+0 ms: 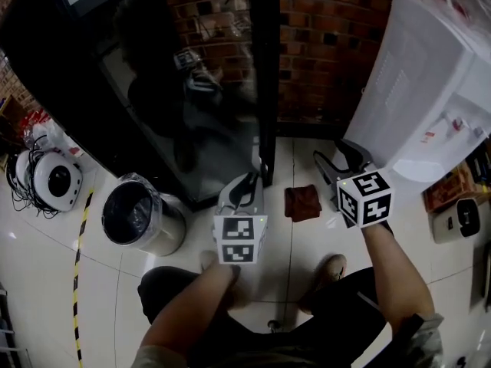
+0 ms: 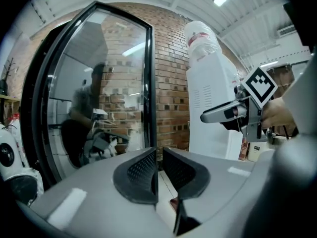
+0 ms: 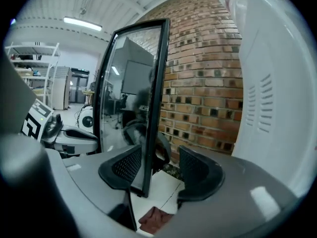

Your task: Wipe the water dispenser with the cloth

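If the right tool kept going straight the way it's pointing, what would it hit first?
Most likely the black frame of the glass panel, whose edge shows between the right tool's open jaws, brick wall behind. Depth is unclear, so it might slip past to the wall.

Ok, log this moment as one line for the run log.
left hand-held gripper: jaws together, empty | right hand-held gripper: open, empty | cloth: on floor, ungrasped | water dispenser: untouched
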The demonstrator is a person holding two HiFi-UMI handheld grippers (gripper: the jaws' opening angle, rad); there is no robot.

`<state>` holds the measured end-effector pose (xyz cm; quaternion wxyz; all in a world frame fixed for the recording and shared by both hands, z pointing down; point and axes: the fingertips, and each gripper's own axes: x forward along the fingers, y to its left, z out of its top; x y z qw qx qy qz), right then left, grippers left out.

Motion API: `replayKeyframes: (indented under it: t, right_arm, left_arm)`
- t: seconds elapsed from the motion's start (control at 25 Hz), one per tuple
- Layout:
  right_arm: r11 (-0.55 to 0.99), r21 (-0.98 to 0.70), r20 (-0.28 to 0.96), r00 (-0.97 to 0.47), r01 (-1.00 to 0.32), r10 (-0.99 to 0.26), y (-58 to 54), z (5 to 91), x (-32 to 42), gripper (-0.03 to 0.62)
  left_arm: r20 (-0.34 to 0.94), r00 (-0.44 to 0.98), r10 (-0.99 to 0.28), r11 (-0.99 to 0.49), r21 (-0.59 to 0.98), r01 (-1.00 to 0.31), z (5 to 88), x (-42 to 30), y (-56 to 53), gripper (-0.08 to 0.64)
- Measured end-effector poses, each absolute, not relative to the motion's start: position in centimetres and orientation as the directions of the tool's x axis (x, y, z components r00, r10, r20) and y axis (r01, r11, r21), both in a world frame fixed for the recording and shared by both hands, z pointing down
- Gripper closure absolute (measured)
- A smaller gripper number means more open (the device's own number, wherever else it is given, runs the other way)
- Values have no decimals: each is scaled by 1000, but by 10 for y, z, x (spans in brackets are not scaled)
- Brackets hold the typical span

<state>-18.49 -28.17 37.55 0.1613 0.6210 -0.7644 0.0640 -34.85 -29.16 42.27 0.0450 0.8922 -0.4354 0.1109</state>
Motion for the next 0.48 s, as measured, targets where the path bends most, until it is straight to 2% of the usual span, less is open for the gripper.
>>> replayKeyframes:
  t: [0.28,0.48]
  right_arm:
    - [253,174,362,-177,-952,-915,-302,400,-167,337]
    - [268,123,415,-196,-955,-889,-312,460,-159,322]
  left_arm:
    - [256,644,-721,-666,1,-746,444,-310,-307,514]
    - [294,684,-668,-716,-3,-698,473,-277,-314,515]
